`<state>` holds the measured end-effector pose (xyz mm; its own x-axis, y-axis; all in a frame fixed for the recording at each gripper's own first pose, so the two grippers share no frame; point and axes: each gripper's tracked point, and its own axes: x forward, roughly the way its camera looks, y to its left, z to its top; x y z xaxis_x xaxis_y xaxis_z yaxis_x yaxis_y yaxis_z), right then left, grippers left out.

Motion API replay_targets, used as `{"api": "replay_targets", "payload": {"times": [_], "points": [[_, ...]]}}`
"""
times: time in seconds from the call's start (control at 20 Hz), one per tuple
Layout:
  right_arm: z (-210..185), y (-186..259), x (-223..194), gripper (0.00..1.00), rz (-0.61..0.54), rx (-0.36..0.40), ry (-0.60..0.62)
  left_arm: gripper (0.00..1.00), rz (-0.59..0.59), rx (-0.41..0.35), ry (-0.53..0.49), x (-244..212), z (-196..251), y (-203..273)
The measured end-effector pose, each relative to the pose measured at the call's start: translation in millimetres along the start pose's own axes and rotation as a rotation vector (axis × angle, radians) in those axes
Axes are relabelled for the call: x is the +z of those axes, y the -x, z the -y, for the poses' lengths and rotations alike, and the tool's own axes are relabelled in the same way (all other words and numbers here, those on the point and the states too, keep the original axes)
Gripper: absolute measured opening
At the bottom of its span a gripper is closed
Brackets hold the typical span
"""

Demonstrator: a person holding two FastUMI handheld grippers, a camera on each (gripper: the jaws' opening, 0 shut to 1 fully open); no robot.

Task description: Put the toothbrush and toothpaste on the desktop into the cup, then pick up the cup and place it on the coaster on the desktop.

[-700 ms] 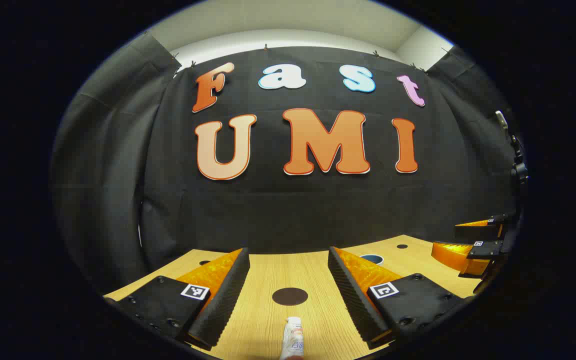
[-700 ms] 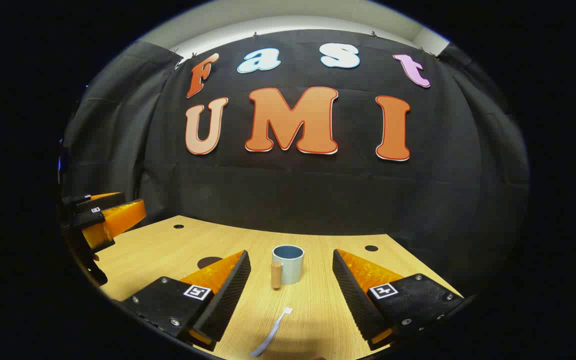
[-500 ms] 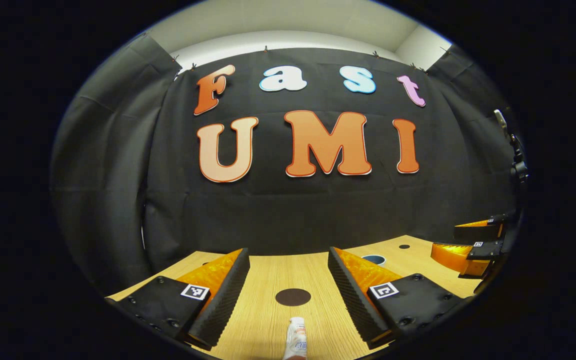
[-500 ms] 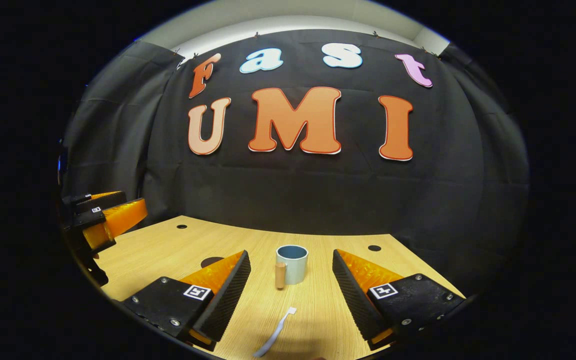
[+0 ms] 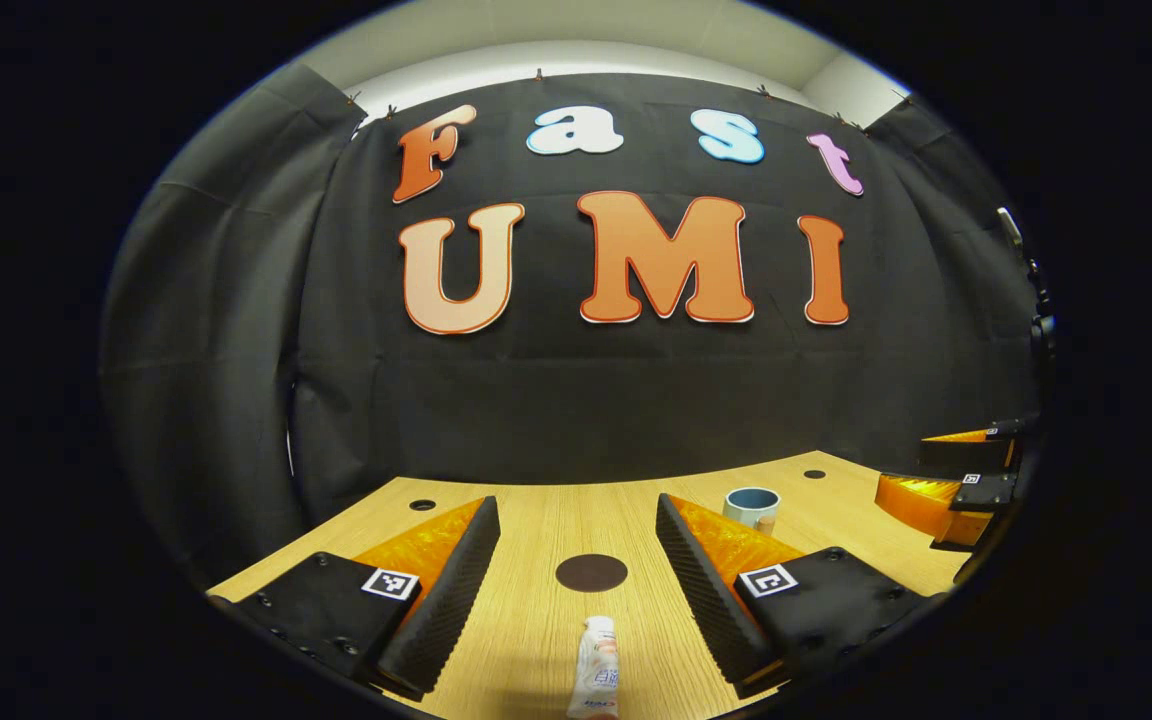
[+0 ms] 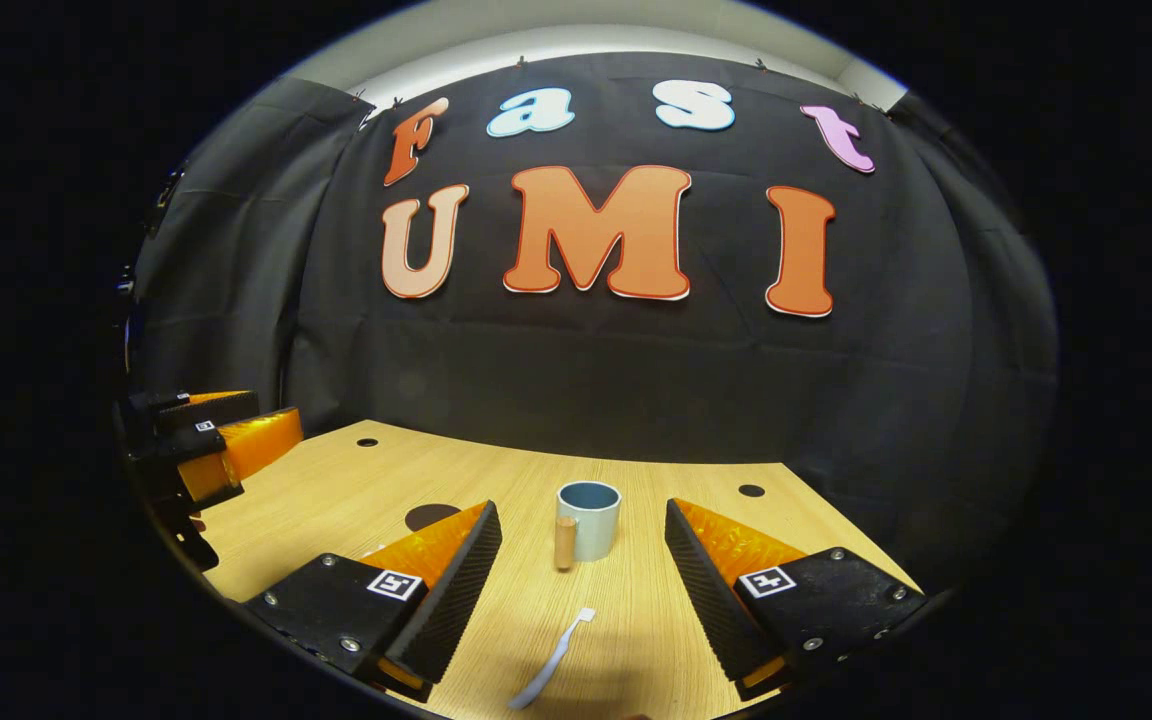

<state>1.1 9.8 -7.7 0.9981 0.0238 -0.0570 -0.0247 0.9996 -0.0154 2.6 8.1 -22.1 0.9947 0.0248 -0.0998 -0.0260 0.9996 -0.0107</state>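
Note:
In the left gripper view my left gripper [image 5: 576,510] is open above the wooden desktop [image 5: 536,640]. A white toothpaste tube [image 5: 597,680] lies near the bottom between its fingers, and a dark round coaster [image 5: 591,573] sits beyond the tube. The cup [image 5: 751,506] peeks out past the right finger. In the right gripper view my right gripper [image 6: 583,515] is open too. A pale blue cup [image 6: 589,520] with a wooden handle stands upright ahead of it. Nearer, a white toothbrush [image 6: 554,660] lies on the wood between the fingers. The coaster [image 6: 428,516] is partly hidden behind the left finger.
The other gripper [image 5: 951,480] hangs at the right edge of the left gripper view, and its counterpart [image 6: 206,450] at the left edge of the right gripper view. Small dark holes [image 6: 751,490] dot the desktop near the back. The black cloth wall closes the far side.
Both views have tilted down a little and drawn nearer the desk. In the left gripper view the cup has come out from behind the right finger. Both grippers stay open.

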Motion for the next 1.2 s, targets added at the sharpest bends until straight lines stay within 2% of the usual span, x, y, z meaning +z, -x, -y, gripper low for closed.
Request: {"api": "replay_targets", "payload": {"times": [0.3,0.55,0.85,1.05,1.2], "points": [[-5.1,-5.8,-43.3,0.99,-0.154,0.007,-0.028,1.0,-0.056,-0.015,0.026,-16.8,5.2,-3.8],[-14.4,-13.7,-81.5,0.99,-0.291,0.014,-0.01,1.0,-0.175,-0.055,0.046,-52.2,9.7,-8.5],[-16.3,-15.6,-121.0,0.92,-0.432,0.014,0.009,1.0,-0.334,-0.076,0.047,-97.1,10.2,-13.2],[-5.0,-16.3,-137.1,0.83,-0.512,-0.046,0.048,1.0,-0.42,-0.064,0.027,-122.7,8.3,-20.8],[-15.9,-17.7,-160.9,0.74,-0.6,-0.016,0.001,0.99,-0.495,-0.062,0.022,-144.6,8.3,-18.3]]}}
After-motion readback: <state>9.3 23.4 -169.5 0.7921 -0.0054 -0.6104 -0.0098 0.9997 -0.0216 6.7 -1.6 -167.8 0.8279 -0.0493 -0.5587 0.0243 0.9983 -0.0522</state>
